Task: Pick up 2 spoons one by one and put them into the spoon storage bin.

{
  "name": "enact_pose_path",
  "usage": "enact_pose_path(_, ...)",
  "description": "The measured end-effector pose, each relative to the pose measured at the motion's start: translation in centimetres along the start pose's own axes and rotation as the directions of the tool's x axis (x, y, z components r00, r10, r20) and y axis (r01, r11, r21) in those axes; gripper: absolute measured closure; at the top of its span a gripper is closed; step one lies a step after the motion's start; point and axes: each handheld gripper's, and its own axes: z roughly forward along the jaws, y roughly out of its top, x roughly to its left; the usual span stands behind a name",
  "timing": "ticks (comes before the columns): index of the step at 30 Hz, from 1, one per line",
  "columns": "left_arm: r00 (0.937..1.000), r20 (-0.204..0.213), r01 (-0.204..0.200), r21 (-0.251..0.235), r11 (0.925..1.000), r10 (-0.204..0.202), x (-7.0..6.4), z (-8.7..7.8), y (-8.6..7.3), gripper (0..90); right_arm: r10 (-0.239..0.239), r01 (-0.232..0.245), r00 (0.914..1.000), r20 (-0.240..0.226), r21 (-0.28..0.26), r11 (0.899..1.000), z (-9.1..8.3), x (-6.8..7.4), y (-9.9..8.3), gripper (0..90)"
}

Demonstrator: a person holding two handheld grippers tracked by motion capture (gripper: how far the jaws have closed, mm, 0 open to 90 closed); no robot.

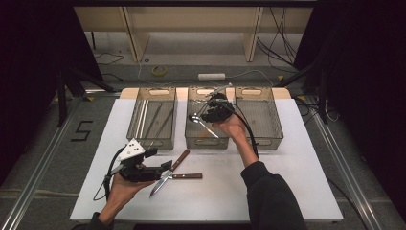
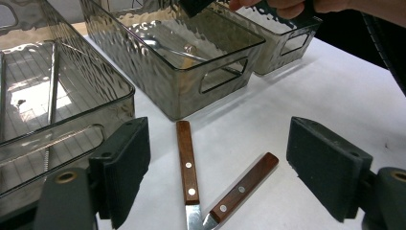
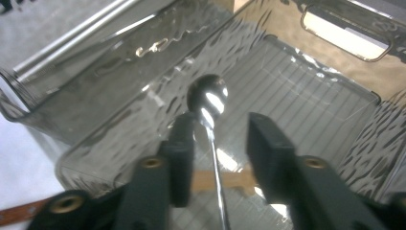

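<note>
Spoon over middle bin.

three bins in a row | two knives in front | spoon over middle bin
</note>
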Motion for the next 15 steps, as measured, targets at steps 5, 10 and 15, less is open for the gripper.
enact_pose_path(5,1.0000,-0.004,0.000,0.003,1.0000,0.000,0.0,0.1,0.0,22.5,0.013,-0.014,0.9994,-0.032,-0.032,0.999,-1.4,0.0,-0.1,49.2)
enact_pose_path(10,1.0000,-0.007,-0.001,0.028,0.9996,0.001,0.1,0.2,0.0,22.4,-0.017,0.012,0.9976,-0.067,-0.071,0.997,-3.2,0.6,-0.7,43.5)
enact_pose_path(15,0.9999,-0.014,0.001,0.047,0.9989,-0.001,0.1,0.4,0.0,22.4,-0.051,0.042,0.9936,-0.101,-0.095,0.995,-4.9,1.4,-2.2,40.7)
